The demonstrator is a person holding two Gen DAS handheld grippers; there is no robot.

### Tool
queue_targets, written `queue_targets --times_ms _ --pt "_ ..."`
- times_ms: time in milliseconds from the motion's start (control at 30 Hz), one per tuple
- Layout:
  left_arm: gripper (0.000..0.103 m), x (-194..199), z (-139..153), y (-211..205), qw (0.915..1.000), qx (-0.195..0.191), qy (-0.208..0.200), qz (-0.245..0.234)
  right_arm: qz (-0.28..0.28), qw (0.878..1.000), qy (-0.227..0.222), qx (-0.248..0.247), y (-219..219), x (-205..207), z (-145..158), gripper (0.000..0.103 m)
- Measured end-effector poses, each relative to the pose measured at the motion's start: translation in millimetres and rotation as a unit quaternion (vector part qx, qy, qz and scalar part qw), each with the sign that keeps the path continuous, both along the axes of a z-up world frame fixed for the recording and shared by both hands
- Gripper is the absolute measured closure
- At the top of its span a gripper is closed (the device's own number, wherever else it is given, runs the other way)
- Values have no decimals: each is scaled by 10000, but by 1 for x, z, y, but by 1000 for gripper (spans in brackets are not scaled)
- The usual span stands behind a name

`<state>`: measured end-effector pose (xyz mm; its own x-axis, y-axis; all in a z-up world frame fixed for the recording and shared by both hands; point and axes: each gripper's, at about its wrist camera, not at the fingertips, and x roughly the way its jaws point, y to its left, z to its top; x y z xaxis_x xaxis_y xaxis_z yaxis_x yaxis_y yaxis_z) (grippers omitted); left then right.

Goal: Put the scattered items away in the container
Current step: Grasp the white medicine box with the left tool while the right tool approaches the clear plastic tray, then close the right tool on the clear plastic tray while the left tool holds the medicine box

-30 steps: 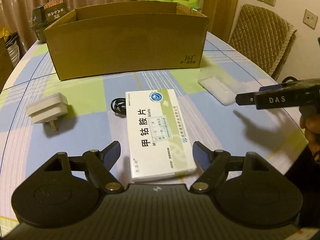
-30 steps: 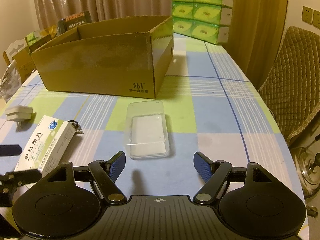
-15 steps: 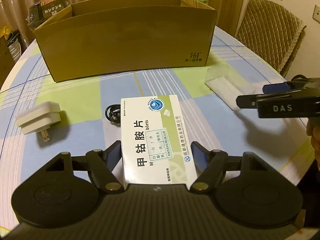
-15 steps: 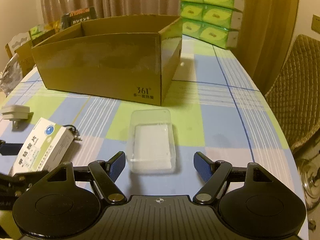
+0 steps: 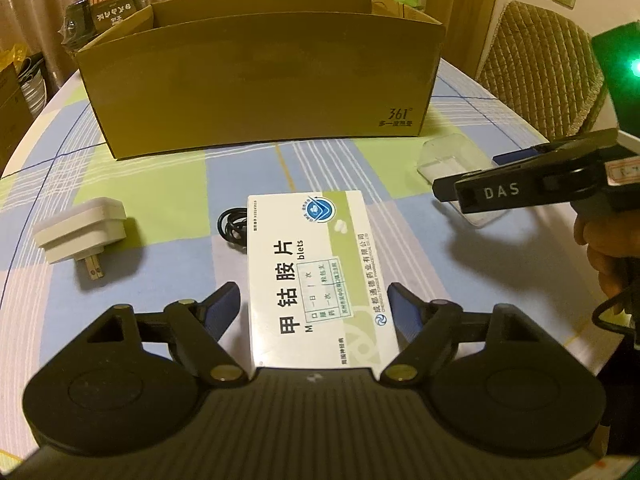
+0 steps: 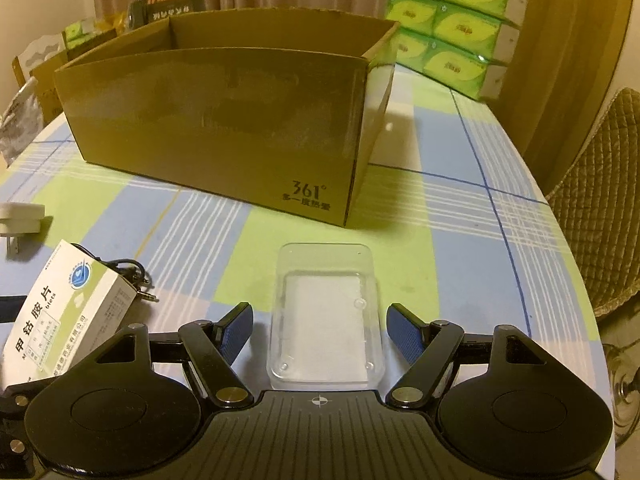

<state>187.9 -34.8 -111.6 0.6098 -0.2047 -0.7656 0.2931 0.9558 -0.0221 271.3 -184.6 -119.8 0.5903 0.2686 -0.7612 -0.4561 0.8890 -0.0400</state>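
Note:
An open cardboard box (image 5: 260,88) stands at the back of the table; it also shows in the right wrist view (image 6: 216,120). A white medicine box (image 5: 316,276) lies flat between the open fingers of my left gripper (image 5: 314,308). A clear plastic case (image 6: 326,320) lies between the open fingers of my right gripper (image 6: 320,326). A white plug adapter (image 5: 80,232) lies at the left. A coiled black cable (image 5: 232,228) lies just behind the medicine box. The right gripper shows from the side in the left wrist view (image 5: 520,188).
The table has a checked blue, green and white cloth (image 5: 168,192). Green tissue packs (image 6: 452,28) are stacked at the back right. A padded chair (image 5: 540,72) stands by the table's right edge. Dark packages (image 5: 104,8) sit behind the box at the left.
Both grippers have moved forward. The medicine box now lies between the left fingers and the clear case between the right fingers. Both stay open.

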Motion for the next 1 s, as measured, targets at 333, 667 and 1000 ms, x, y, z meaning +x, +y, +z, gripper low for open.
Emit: queue_targets --times_ms 333,667,1000 --pt "30 1 1 -3 9999 80 75 -70 -279 9993 168 207 -20 -35 9 51" --pt "32 -5 2 1 9997 138 160 -159 -347 9988 245 231 -33 -66 11 51" --pt "33 3 0 -5 9991 283 238 -212 -142 9996 229 106 -23 -66 6 50"
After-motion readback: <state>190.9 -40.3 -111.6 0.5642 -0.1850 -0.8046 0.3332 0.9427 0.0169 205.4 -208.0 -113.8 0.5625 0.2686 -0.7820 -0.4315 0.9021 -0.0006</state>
